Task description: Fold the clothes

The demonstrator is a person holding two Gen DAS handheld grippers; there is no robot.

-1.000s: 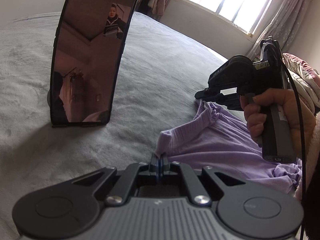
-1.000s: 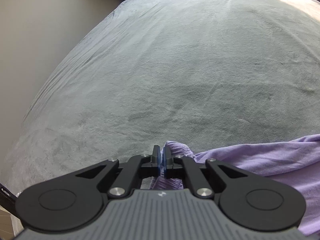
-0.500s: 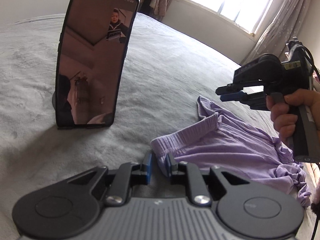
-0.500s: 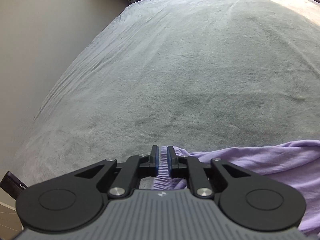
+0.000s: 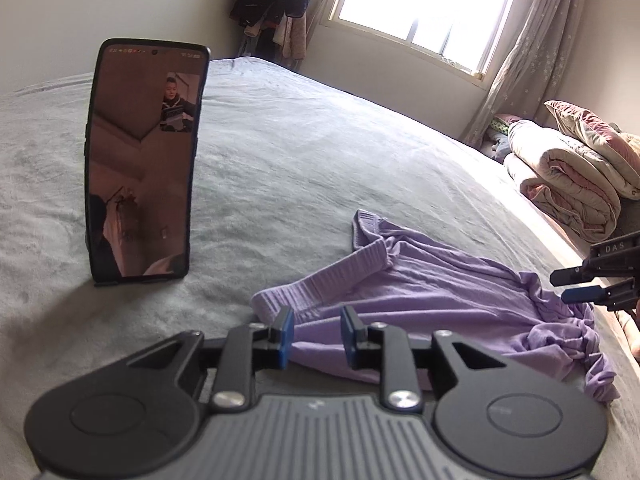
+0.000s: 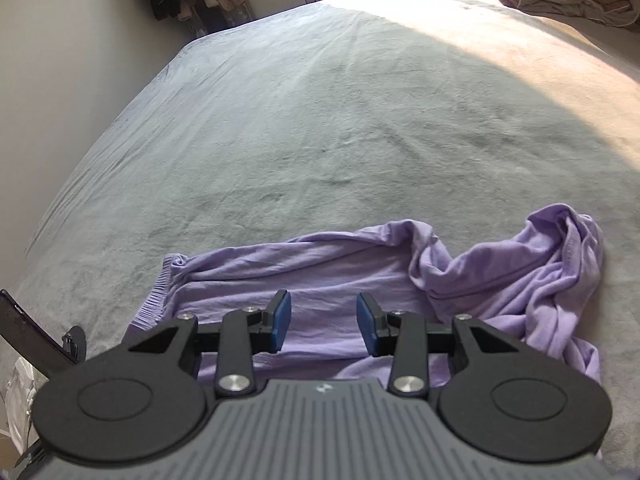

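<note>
Now parted, with nothing pinched: left gripper (image 5: 316, 330), blue-padded black tongs, jaws narrowly apart after just opening, ribbed waistband edge lying loose on the bed beyond and below the pads, no pad pressing on cloth. Same on the other side: right gripper (image 6: 324, 322), jaws somewhat wider and likewise just opened, hovering above the flat middle of the garment with open air between the pads; seen also at the right edge of the left wrist view, well clear of the cloth. Below and ahead of both tongs, the crumpled lilac knit garment with a ribbed waistband (image 5: 432, 292), spread across the grey plush bed cover (image 6: 320, 120), waistband end toward the left tongs, bunched and twisted end (image 6: 552, 264) off to the right of the right tongs. Probably a release after dragging the piece out flat: waistband straightened, far end not yet smoothed, so folding proper hardly begun. Next likely a fresh grasp at that rumpled end to flatten it. Left of the left tongs and beyond them, a dark upright smartphone on a small stand (image 5: 144, 160), propped facing the work, presumably to film or monitor it. Far off to the right, a rolled pink and cream quilt (image 5: 568, 172), kept clear of the folding area.
</note>
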